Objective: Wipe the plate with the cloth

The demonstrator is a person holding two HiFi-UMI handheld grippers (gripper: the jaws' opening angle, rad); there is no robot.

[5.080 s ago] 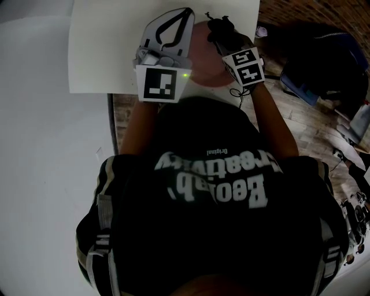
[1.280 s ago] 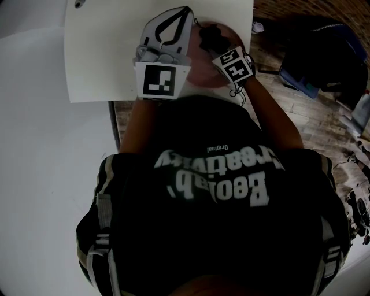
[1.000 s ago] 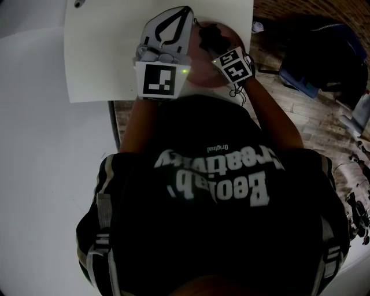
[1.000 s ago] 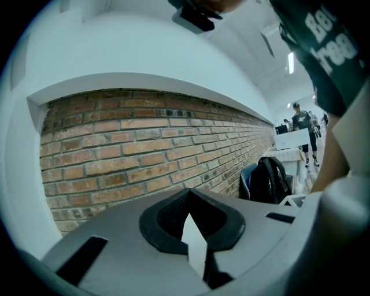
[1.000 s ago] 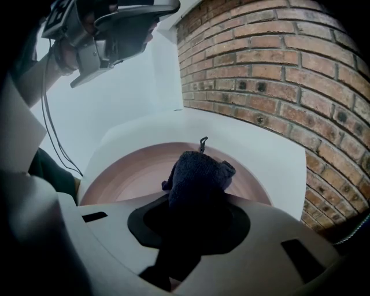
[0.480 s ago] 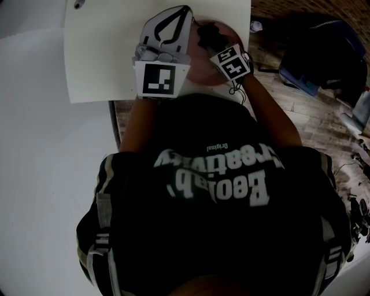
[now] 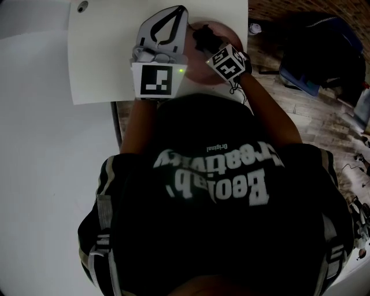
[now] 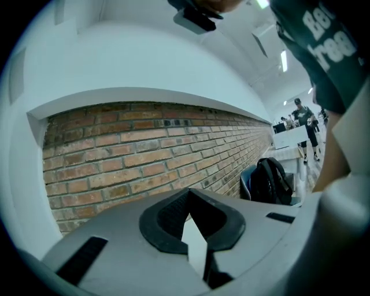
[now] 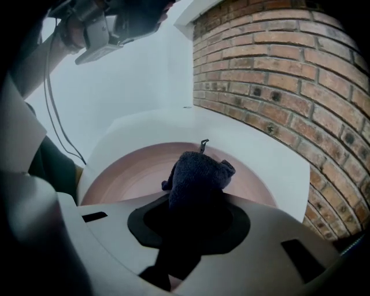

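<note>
A white table carries a pink plate, which lies flat near its right edge, close to the near right corner. A small dark round thing sits by the far left corner, too small to identify.

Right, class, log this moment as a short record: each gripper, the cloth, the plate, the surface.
Left gripper: jaws together, nothing between them, over the white table
Right gripper: shut on the cloth
Cloth: dark, bunched, over the plate
Plate: pinkish, round, on the white table
Backdrop: brick wall
</note>
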